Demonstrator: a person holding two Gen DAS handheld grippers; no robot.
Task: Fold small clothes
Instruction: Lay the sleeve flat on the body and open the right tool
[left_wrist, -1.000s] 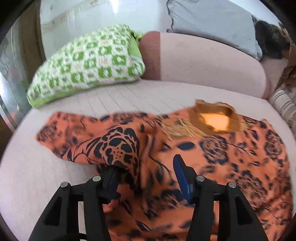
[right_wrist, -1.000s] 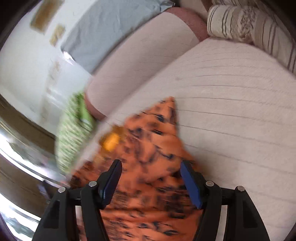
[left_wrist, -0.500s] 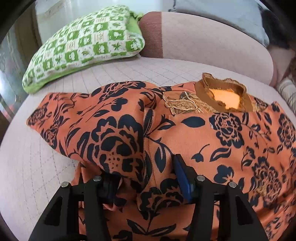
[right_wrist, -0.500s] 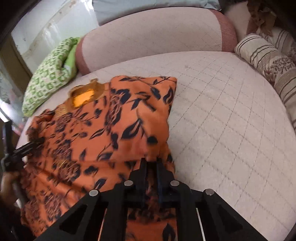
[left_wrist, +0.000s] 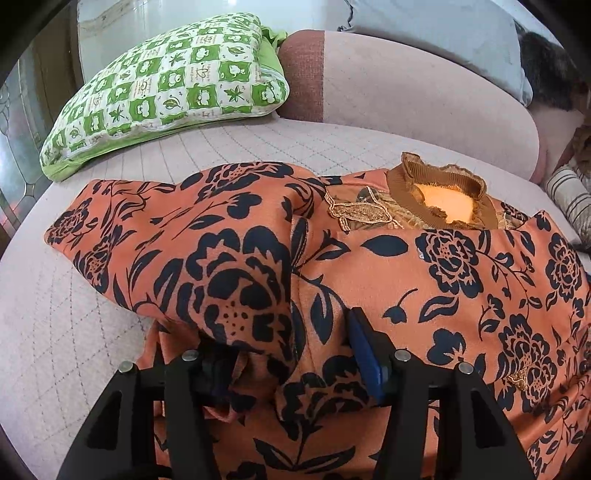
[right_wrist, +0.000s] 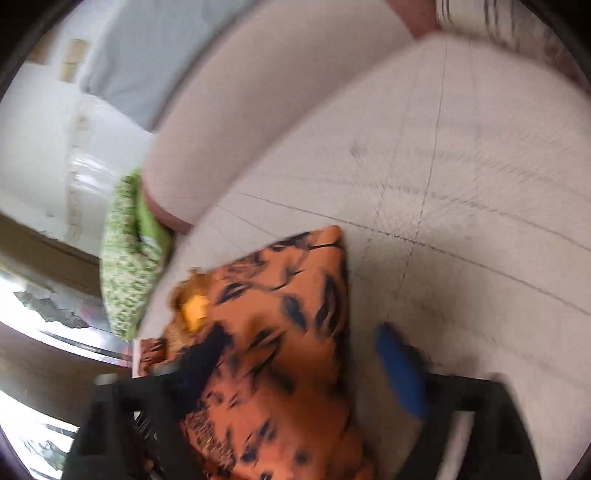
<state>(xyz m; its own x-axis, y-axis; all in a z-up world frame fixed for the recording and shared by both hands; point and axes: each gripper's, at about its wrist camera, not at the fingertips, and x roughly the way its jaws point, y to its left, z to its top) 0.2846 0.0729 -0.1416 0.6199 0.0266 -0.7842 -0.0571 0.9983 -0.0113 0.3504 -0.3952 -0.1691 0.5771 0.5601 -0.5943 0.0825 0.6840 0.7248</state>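
Both wrist views — close over garment (left_wrist: 406, 280)

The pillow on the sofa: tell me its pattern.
The pillow has a green and white check with small leaf motifs, clearest in the left wrist view.

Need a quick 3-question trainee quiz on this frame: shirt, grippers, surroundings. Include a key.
1. True or false: the green pillow lies on top of the shirt.
2. The right gripper is: A) shut on the shirt, B) open, C) out of view.
3. What is bunched in the left gripper?

Key
1. False. The pillow lies apart from the shirt, beyond it.
2. B. Its jaws have just been opening. The shirt lies partly between them, not gripped.
3. A fold of the shirt.
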